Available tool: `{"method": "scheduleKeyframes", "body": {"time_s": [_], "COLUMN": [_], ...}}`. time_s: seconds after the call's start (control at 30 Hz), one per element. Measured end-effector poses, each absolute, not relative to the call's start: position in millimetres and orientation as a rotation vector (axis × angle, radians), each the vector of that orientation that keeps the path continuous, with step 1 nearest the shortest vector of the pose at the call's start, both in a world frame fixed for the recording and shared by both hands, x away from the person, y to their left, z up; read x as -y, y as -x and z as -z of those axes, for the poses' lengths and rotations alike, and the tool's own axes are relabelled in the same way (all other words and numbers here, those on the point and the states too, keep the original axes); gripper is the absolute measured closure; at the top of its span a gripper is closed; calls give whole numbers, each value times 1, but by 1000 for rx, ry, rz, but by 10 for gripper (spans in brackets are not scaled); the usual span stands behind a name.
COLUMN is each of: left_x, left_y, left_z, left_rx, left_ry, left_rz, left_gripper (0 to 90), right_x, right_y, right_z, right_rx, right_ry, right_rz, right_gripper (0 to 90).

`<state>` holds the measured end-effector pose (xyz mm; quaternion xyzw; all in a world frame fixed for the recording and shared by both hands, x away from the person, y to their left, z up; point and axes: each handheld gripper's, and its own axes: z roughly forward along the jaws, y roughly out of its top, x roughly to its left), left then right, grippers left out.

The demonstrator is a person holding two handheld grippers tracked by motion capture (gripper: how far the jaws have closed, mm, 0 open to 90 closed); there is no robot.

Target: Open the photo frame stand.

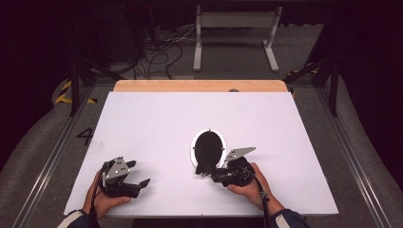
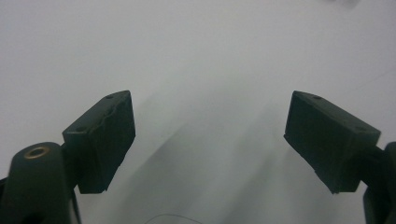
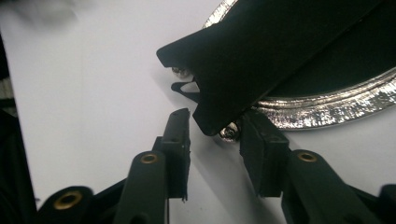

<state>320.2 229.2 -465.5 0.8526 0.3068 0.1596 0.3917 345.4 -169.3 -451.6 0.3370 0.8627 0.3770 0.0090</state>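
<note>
Nearest the lens in my right gripper view: the right gripper (image 3: 212, 133), two black jaws parted, with the black base tab of a mirror stand (image 3: 261, 56) sitting in the gap. The tab's lower corner points down between the pads; the right pad looks to be against a small screw (image 3: 229, 133) under the tab, the left pad stands just clear. So I read it as released, not clamping. No earlier view to compare.

Object is a small oval mirror (image 1: 208, 147) with a bright silver rim (image 3: 327, 105), lying flat on the white table (image 1: 157, 118), glass reading black. In the high view it's just beyond and slightly left of my right gripper (image 1: 209, 172), jaws at its near end where the stand sticks out.

Left gripper (image 1: 142, 180) rests well apart on the near-left of the table, jaws wide, nothing between them; its own view shows only bare white surface past the pads (image 2: 102, 140).

Writing: a dark "4" (image 1: 85, 137) on the floor left of the table. No brand or label readable on the mirror or grippers.
</note>
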Motion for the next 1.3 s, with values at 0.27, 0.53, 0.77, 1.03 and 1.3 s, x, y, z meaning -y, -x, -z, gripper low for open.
{"method": "scheduleKeyframes", "body": {"time_s": [0.27,0.53,0.77,1.03,1.3], "left_x": [-225,-212,-195,-182,-163], "left_y": [-321,-326,-335,-343,-361], "left_z": [468,466,466,466,465], "left_rx": [-776,-754,-724,-700,-681], "left_ry": [-2181,-2185,-2201,-2204,-2203], "left_rz": [-399,-372,-355,-314,-273], "left_gripper": [167,166,168,169,171], "right_x": [181,185,183,185,183], "right_y": [-360,-367,-375,-388,-392], "right_z": [458,461,468,475,477], "right_rx": [-2644,-2582,-2488,-2402,-2399], "right_ry": [-1306,-1491,-1692,-1824,-1819], "right_rz": [-1450,-1639,-1757,-1857,-1876], "right_gripper": [603,590,567,570,613]}}
